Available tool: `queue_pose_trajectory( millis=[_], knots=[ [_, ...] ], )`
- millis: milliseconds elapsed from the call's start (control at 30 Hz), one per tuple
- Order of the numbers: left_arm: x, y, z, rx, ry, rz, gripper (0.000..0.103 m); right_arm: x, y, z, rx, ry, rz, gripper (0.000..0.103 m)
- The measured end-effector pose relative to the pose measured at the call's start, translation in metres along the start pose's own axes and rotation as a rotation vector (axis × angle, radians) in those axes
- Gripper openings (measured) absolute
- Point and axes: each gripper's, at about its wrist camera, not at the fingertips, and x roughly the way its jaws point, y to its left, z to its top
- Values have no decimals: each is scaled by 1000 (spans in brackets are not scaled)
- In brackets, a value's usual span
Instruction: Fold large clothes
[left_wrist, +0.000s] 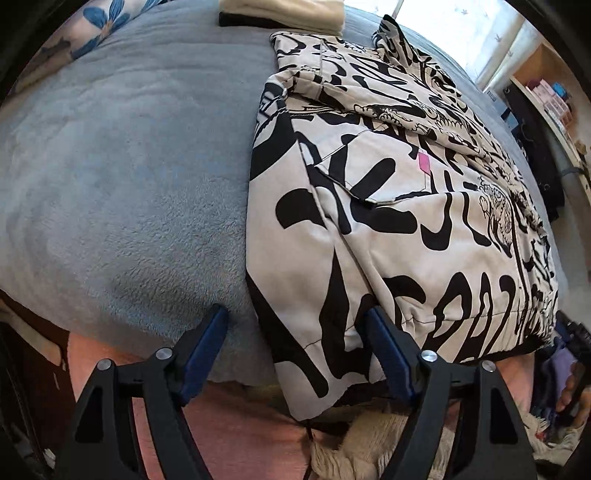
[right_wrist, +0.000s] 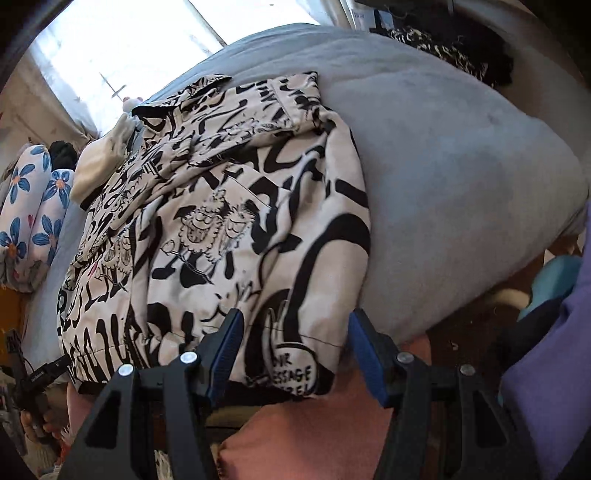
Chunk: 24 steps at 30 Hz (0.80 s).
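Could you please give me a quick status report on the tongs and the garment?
Left tongs open, at the jacket's near-left corner. Right tongs open over its hem. Printed jacket partly folded on grey blanket. Nothing in the way.

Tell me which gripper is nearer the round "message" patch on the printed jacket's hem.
Right. The right gripper hangs open just above the patch, its fingers either side. The left gripper is open at the jacket's opposite hem corner.
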Motion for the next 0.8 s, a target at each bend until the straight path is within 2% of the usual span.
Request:
queue_pose_trajectory(
  millis=[100, 267, 400, 500, 533, 567, 600, 667, 800],
  knots=[
    [5, 5, 2, -30, 23, -28, 84, 12, -6, 0, 14, 40, 17, 45],
    [11, 1, 2, -19, 27, -20, 89, 21, -14, -3, 30, 46, 51, 39],
    [14, -3, 3, -15, 26, -8, 88, 22, -14, -4, 27, 27, 63, 26],
    [9, -10, 2, -17, 17, -29, 67, 18, -8, -3, 3, 9, 43, 20],
    [7, -12, 1, -10, 14, -43, 50, 15, -5, -4, -7, -2, 36, 18],
    [4, -16, 0, 0, 9, -48, 44, 11, -1, -3, -23, -18, 26, 17],
    [0, -23, -2, 23, -2, -17, 41, 8, 3, -3, -34, -30, 21, 15],
    [-5, -34, -3, 59, -14, -3, 21, -2, 11, 0, -55, -68, 29, 14],
    [-20, -41, 5, 21, -31, -79, 8, -23, 23, 12, -78, -133, 60, 13]
  ],
)
